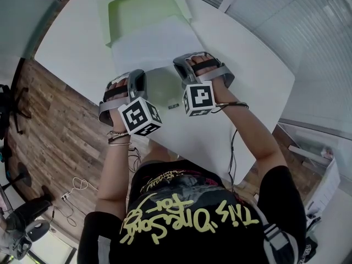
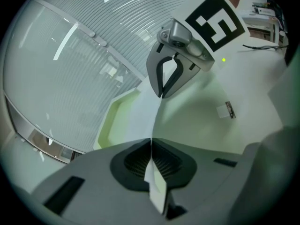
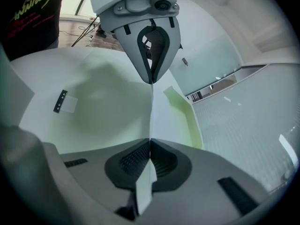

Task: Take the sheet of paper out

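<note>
Sheet of paper (image 1: 154,43) is stretching away from the fingertips of both grippers towards the pale green folder beyond them. How much of it is tucked inside I cannot tell.

The white table (image 1: 250,78) is spreading out under the fingers and past them on every side.

The folder (image 1: 137,7) is sitting loose ahead of the fingertips with nothing pinning it. I judge that friction could be dragging it along with the sheet instead of letting the sheet slide free.

The left gripper (image 2: 151,143) and the right gripper (image 3: 150,143) are both clamping the near edge of the paper. Their jaws are closed on it, and the two are facing each other along that edge. If one hand is pulling harder or at a different angle, the strip of paper between the two grips is likely to buckle, crease or tear.

Only a narrow margin is lying between the pads (image 2: 136,161), so a sudden jerk could be slipping it out.

A small clear tag (image 2: 226,110) is lying on the table near the fingers, apart from the sheet. A low pass of paper or gripper could be sweeping it away.
</note>
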Action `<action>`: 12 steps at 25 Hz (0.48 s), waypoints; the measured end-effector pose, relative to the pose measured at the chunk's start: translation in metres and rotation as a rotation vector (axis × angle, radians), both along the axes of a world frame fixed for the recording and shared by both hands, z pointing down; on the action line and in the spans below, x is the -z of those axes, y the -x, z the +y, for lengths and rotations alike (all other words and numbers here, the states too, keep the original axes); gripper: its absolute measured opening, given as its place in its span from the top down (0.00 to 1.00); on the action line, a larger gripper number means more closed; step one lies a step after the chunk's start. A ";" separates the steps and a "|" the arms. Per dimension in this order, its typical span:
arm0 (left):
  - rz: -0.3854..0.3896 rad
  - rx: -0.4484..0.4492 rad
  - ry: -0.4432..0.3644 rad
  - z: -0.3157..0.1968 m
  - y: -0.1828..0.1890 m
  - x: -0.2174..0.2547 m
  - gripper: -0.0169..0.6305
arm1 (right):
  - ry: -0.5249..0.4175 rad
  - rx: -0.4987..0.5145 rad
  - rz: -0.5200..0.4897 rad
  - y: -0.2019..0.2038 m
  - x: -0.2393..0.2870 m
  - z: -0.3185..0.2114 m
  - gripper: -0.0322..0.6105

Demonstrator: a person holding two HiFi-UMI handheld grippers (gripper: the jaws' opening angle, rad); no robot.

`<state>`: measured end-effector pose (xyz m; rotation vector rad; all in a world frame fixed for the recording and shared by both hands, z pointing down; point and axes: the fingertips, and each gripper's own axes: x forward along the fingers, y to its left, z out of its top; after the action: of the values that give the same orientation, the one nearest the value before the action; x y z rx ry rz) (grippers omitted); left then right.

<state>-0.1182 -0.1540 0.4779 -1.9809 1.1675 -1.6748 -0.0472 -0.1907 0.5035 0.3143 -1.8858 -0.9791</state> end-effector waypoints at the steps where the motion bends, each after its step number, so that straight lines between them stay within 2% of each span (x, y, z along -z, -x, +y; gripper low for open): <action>1: 0.001 0.002 -0.001 0.002 -0.001 0.000 0.95 | -0.001 0.001 -0.001 -0.001 0.000 0.002 0.94; 12: -0.001 0.025 -0.010 0.018 -0.007 0.001 0.95 | -0.009 0.014 0.000 -0.010 -0.001 0.017 0.94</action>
<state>-0.1115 -0.1362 0.4770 -1.9674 1.2028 -1.6786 -0.0377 -0.1737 0.5044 0.3066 -1.8861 -0.9969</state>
